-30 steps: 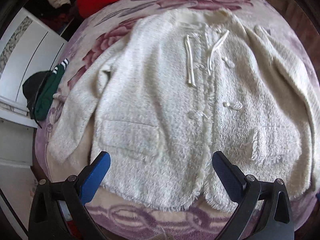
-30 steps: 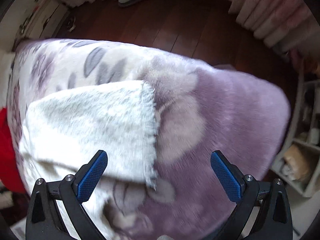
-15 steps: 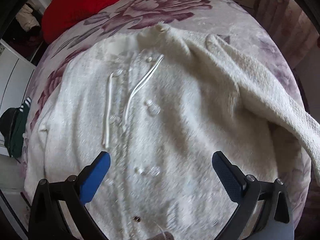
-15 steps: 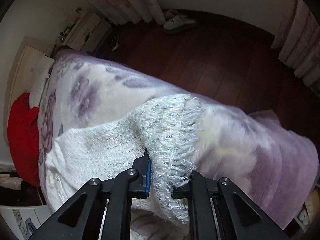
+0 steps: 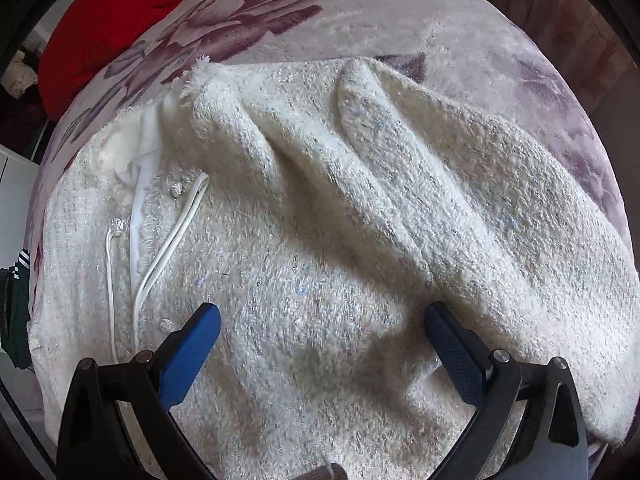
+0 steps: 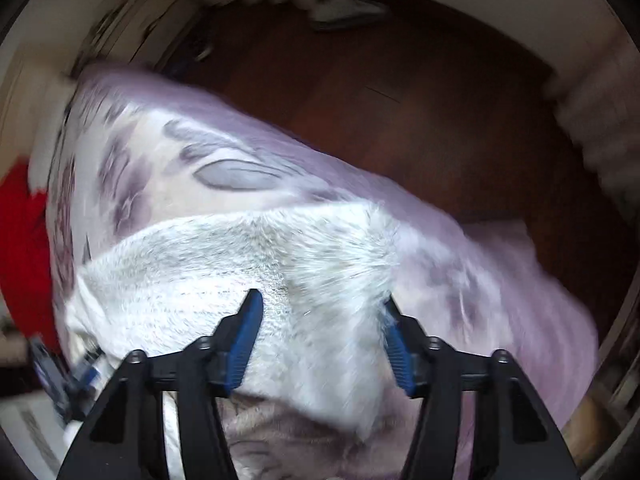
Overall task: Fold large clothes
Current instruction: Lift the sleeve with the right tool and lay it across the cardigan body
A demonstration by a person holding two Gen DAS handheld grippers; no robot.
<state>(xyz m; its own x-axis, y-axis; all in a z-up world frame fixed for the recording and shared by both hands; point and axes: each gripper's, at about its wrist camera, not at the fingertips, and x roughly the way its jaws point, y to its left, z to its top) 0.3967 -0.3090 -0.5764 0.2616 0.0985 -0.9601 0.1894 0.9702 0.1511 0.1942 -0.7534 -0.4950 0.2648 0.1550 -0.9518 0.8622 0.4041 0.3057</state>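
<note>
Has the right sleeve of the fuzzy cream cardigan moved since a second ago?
Yes. The fuzzy cream cardigan's right sleeve, earlier spread toward the purple floral blanket's edge, now lies folded inward across the cardigan body.

Left wrist view: close, looking down on cardigan (image 5: pixel 320 240). Right wrist view: close over bed (image 6: pixel 500 280) edge, toward floor (image 6: pixel 400 100). Both catch cardigan (image 6: pixel 240 264).

A fluffy cream-white knitted cardigan (image 5: pixel 304 264) is lying spread face up on a purple floral blanket (image 5: pixel 400 20), its white cords (image 5: pixel 168 248) trailing down the front. One sleeve (image 5: pixel 460 184) is lying folded diagonally across the body, near the blanket's edge.
</note>
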